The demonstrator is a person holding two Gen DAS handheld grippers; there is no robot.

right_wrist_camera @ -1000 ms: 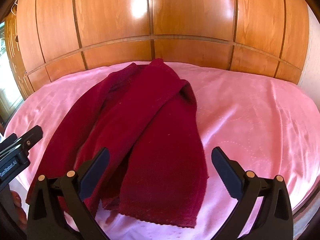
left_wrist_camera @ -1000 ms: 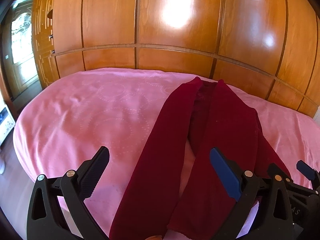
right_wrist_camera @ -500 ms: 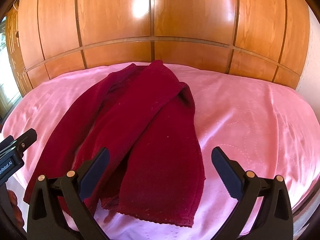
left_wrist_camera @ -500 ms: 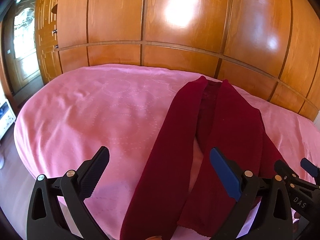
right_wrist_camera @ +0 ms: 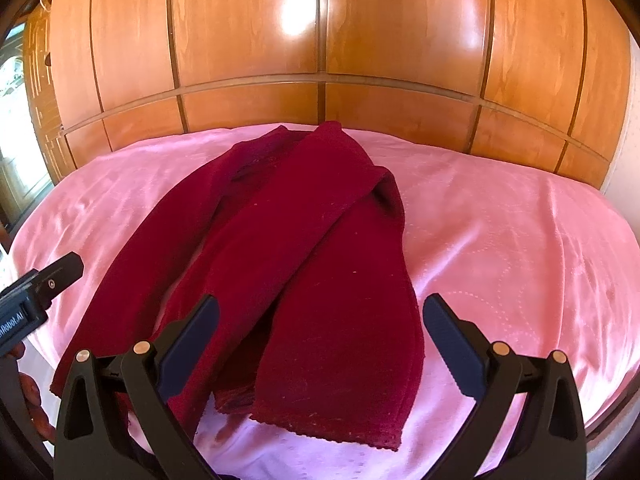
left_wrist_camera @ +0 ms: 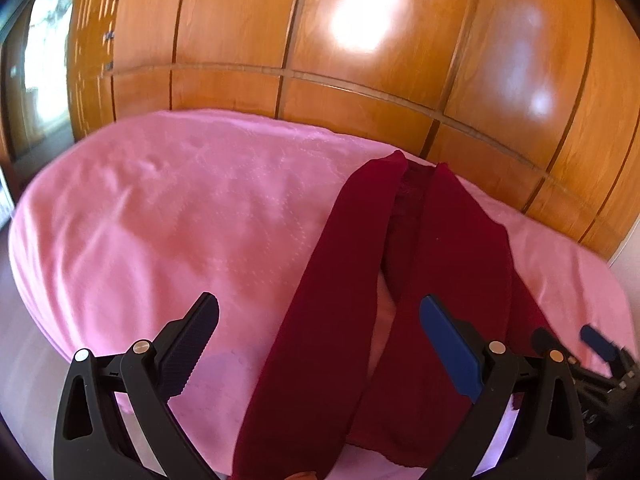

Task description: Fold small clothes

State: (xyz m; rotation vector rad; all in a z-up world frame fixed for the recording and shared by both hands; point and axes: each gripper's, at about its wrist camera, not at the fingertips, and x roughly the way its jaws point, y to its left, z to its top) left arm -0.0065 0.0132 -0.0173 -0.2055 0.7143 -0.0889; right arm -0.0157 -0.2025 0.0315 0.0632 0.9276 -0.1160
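A dark red cardigan (right_wrist_camera: 304,256) lay lengthwise on the pink bedsheet (right_wrist_camera: 520,248), filling the centre of the right wrist frame, its two front panels folded inward so they overlapped into a narrow strip. That probably left it ready for a crosswise fold. The right gripper (right_wrist_camera: 320,344) hung wide apart and empty over the hem at lower centre. The left gripper (left_wrist_camera: 320,340), also spread wide with nothing between its jaws, hung above the left panel (left_wrist_camera: 320,304), likely to take that near edge.
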